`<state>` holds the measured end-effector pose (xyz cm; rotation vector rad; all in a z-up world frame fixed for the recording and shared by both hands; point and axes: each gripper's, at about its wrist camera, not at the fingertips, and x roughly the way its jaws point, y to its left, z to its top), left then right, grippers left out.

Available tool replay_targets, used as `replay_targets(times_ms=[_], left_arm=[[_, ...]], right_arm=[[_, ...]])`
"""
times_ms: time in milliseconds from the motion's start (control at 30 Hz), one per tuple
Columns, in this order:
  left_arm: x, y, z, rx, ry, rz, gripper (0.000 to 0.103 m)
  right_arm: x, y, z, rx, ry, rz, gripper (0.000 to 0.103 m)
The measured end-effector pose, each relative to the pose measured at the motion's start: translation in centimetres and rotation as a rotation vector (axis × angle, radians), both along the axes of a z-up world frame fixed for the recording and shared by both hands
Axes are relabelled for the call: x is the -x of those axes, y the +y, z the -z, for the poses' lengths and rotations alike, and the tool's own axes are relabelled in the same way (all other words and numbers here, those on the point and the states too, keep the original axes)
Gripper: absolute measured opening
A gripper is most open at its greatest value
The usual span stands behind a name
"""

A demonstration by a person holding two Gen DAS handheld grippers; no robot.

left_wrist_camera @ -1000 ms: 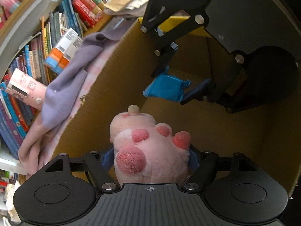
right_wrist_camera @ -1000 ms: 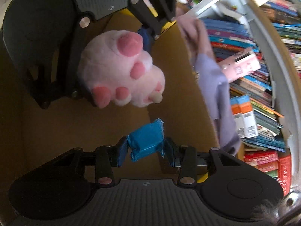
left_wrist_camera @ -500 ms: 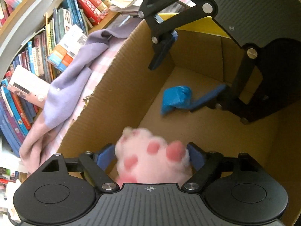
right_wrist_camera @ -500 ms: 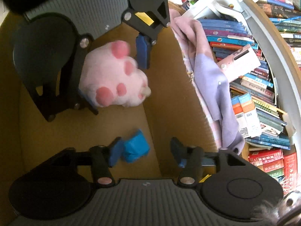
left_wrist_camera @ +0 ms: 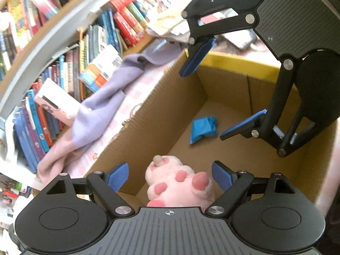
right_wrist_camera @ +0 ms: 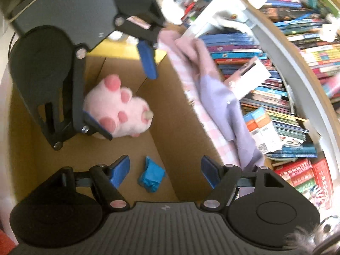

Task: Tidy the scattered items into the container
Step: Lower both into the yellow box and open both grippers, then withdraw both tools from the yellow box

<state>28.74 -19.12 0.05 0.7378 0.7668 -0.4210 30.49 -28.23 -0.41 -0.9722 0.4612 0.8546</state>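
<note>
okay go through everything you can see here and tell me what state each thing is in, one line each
Left tool: open, nothing pressed between its pads.
Right tool: jaws opening, gripping nothing.
Pink plush paw: released, lying on the box floor.
Blue packet: crumpled, lying loose on the box floor.
Cardboard box: open-topped, holding both items.
Lilac cloth: draped outside the box, not yet tidied.
</note>
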Motion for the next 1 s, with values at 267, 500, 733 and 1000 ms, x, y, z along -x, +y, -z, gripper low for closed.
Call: replay_targets(times_ms=[267,500,733,1000], left_arm=[[4.2,1.3,-3.5,0.123,-0.097,-0.046,0.088],[8.1,2.9,-5.7,0.259,-0.155,-0.099,0.089],[11.9,6.1,-7.0,0.419,-0.220,-0.223,0.093],[15.6,10.4,-6.6,0.509,-0.242,-0.302,0.093]], right_arm=[[2.9,-0.8,-3.0,-0.110,-0.023,0.104,0.072],[7.2,-1.3,-5.4,-0.246,-0.033,0.245,0.073],[11.6,-1.5,-6.5,-0.434,-0.048,0.429,0.075],[16.1,-0.3,-6.7,-0.584,-0.053,0.604,0.076]])
